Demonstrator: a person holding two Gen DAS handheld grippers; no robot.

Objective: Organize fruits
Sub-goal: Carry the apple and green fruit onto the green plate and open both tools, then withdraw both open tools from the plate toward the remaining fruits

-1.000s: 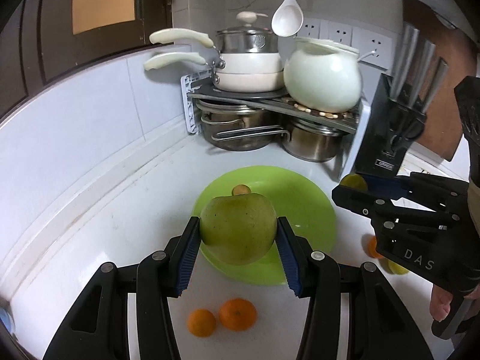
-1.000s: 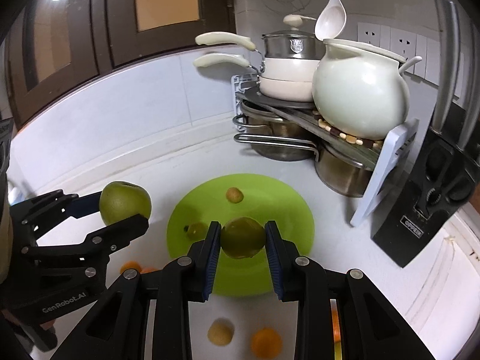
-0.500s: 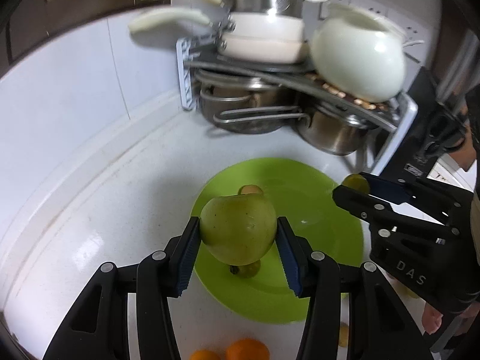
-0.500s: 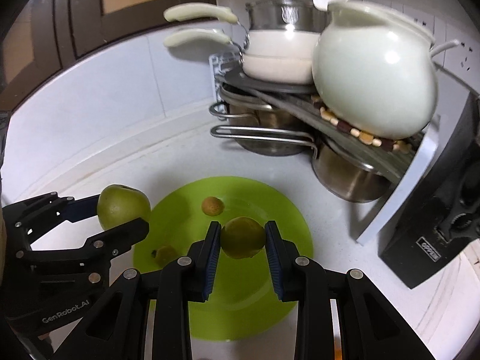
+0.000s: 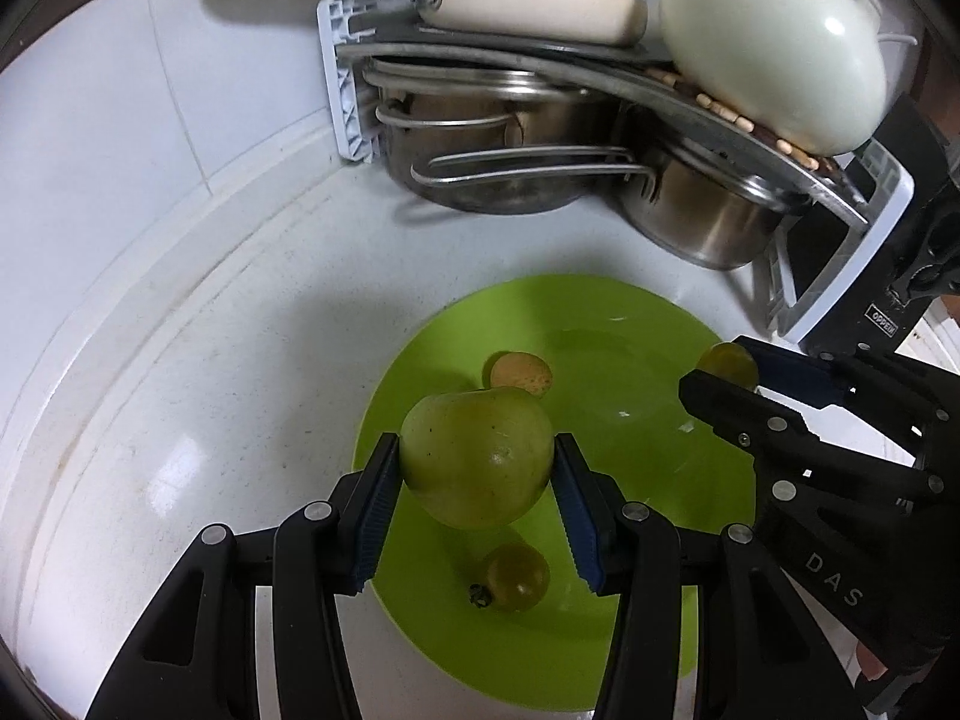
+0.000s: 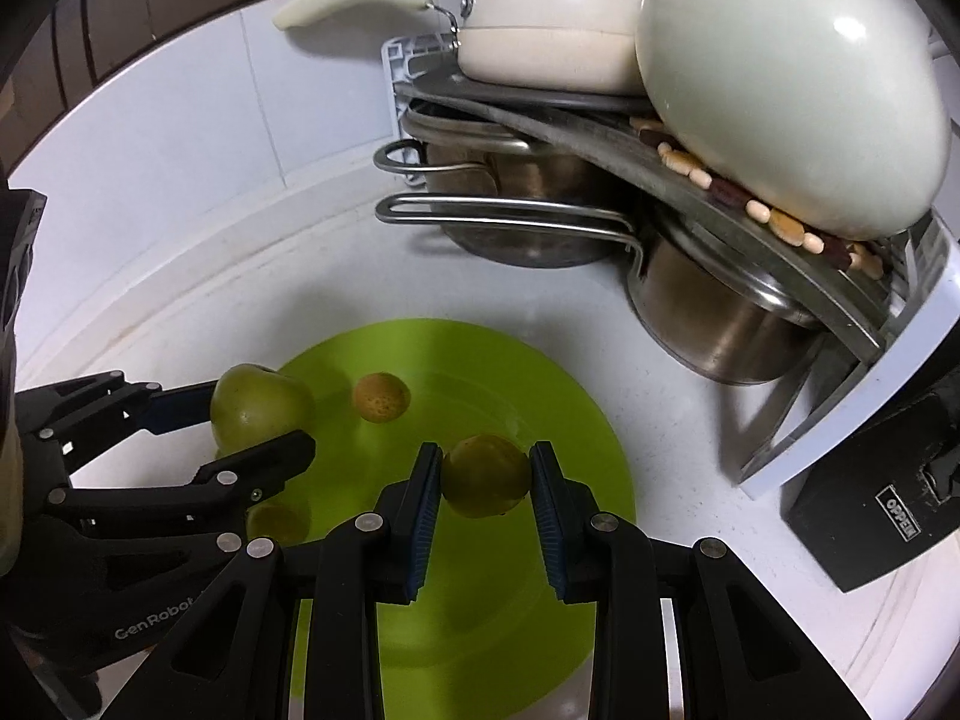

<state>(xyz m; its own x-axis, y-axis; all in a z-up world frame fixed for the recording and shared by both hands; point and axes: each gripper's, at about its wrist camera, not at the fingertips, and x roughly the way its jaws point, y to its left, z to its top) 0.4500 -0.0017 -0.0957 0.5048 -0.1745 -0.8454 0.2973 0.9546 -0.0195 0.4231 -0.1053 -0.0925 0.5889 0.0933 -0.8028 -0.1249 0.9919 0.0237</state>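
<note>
Spreading across the back corner of the white bench (image 5: 198,396), a two-tier pot rack (image 6: 600,138) fills most of the far view — steel pots (image 6: 720,324) sit beneath it, a cream pan (image 6: 540,54) and a pale round pot (image 6: 798,90) on top. A black knife block (image 6: 864,516) stands just to its right. Nearer, the lime-green plate (image 5: 630,396) lies on the bench in front of the rack, with both grippers crowding in above it. The left gripper (image 5: 477,486) has its fingers pinching a large green fruit (image 5: 477,465) over the plate's left part. The right gripper (image 6: 486,480) has its fingers pinching a small yellow-green fruit (image 6: 486,475) over the plate's middle — each tool edges into the other's view. Two loose pieces already rest on the plate: a small tan fruit (image 5: 521,375) behind the large fruit, and a small green fruit (image 5: 515,577) below it, between the left fingers.
</note>
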